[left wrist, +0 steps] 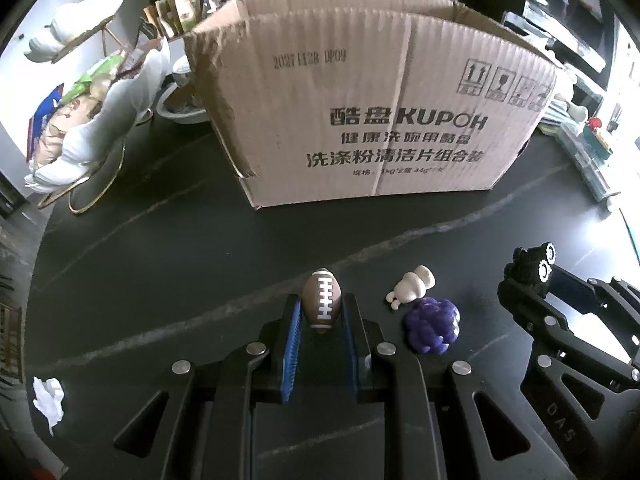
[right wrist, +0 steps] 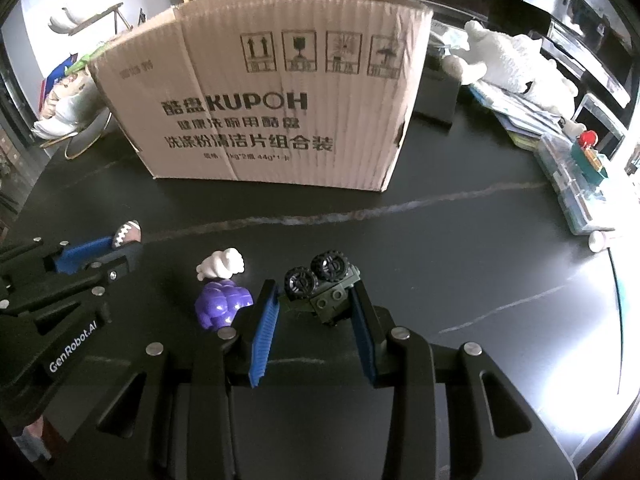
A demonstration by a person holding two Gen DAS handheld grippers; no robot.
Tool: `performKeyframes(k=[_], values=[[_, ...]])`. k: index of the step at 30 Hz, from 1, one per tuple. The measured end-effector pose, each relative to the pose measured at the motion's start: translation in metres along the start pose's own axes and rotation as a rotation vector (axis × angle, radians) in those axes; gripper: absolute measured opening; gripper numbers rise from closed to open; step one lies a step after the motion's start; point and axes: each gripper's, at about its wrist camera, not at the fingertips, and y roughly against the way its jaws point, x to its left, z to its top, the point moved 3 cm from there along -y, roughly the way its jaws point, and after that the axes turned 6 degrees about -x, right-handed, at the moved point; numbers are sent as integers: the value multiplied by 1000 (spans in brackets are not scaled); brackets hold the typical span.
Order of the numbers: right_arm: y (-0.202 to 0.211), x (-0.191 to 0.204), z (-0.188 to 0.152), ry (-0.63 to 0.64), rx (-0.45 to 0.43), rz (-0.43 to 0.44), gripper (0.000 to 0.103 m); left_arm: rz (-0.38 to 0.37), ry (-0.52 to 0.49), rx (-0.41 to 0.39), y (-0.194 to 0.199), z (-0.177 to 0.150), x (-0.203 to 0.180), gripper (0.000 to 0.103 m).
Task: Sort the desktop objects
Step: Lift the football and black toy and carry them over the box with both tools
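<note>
A lived-in home: dark table (right wrist: 440, 240) with detergent carton (right wrist: 276, 108), plush toy (right wrist: 508, 56), snack basket (left wrist: 80, 128).

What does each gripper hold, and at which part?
Left gripper: the toy football, pads on its long sides. Right gripper: the wheeled brick toy sits between its pads; contact unclear.

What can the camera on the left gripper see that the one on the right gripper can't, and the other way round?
Only the left wrist view shows a crumpled white paper scrap on the table. Only the right wrist view shows a white plush toy beyond the box and a small white ball. Both show the cardboard box, the toy football between the left gripper's fingers, the wheeled toy block between the right gripper's fingers, the purple grapes and the cream figure.
</note>
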Motion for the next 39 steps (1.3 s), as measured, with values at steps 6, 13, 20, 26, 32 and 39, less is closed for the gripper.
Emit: performKeyframes(k=[6, 13, 20, 26, 32, 39], values=[[15, 3, -1, -2, -22, 5, 33, 6, -1, -26, 19, 0, 2, 18], [34, 7, 0, 3, -51, 11, 33, 0, 0, -57, 41, 1, 4, 18], [51, 10, 3, 7, -81, 11, 33, 7, 2, -84, 62, 1, 5, 18], [65, 14, 6, 12, -105, 12, 33, 0, 0, -115, 78, 3, 7, 18], [75, 16, 11, 20, -125, 10, 33, -2, -2, -145, 94, 8, 9, 18], [87, 19, 17, 29, -148, 7, 33, 9, 5, -167, 104, 16, 14, 18]])
